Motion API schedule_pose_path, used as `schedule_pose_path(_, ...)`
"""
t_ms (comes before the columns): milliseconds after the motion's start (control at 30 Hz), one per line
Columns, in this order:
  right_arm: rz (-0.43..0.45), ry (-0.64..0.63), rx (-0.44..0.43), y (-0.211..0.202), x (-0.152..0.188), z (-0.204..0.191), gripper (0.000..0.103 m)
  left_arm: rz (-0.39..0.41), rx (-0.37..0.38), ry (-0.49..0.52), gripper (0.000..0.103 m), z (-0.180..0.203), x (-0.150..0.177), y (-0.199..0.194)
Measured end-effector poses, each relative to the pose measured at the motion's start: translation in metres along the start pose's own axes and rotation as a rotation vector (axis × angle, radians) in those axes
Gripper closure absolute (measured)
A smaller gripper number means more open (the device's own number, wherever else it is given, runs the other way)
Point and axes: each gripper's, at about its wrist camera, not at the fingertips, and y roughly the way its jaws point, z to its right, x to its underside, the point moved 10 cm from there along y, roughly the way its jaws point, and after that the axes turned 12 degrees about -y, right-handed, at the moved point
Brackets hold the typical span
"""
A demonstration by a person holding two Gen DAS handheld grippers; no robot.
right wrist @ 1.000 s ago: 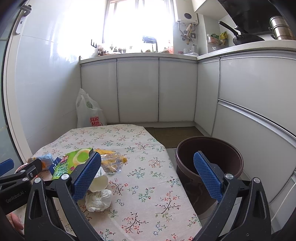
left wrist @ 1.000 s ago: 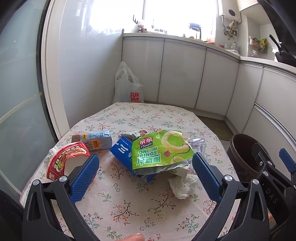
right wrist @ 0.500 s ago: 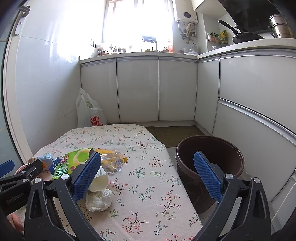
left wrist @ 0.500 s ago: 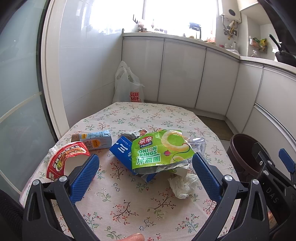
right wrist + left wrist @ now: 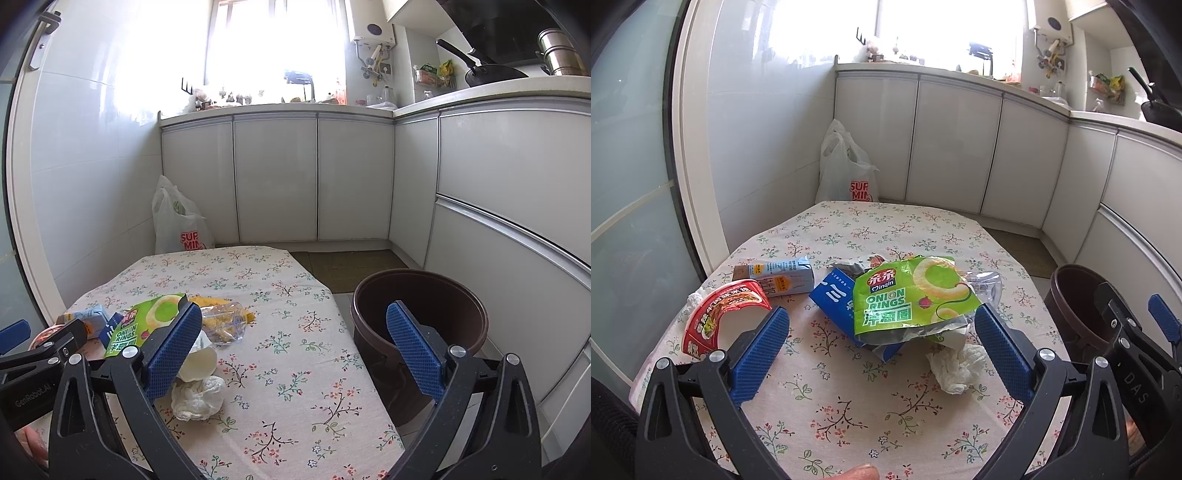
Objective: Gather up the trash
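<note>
Trash lies on the floral table (image 5: 857, 406): a green onion-rings bag (image 5: 908, 295) over a blue packet (image 5: 834, 299), a drink carton (image 5: 783, 280), a red noodle-cup lid (image 5: 720, 321), a crumpled tissue (image 5: 956, 369) and a clear plastic wrapper (image 5: 986, 282). My left gripper (image 5: 882, 350) hangs open above the near table, just short of the pile, holding nothing. My right gripper (image 5: 295, 347) is open too, over the table's right edge. A brown bin (image 5: 417, 325) stands on the floor to the right. The tissue (image 5: 197, 397) and a white cup (image 5: 197, 363) lie by my right gripper's left finger.
A white plastic shopping bag (image 5: 846, 173) sits on the floor in the far corner. White cabinets (image 5: 314, 177) line the back and right walls. A glass door (image 5: 624, 184) stands at the left. A floor mat (image 5: 347, 266) lies beyond the table.
</note>
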Motion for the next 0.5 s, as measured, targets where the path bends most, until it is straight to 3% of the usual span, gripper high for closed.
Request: schedule_pose_path(500, -0.003, -0.001, -0.005, 0.0008, -0.0003, -0.0002, 0.007, -0.055, -0.022, -0.006, 0.006, -0.003, 0.0079, 0.0064)
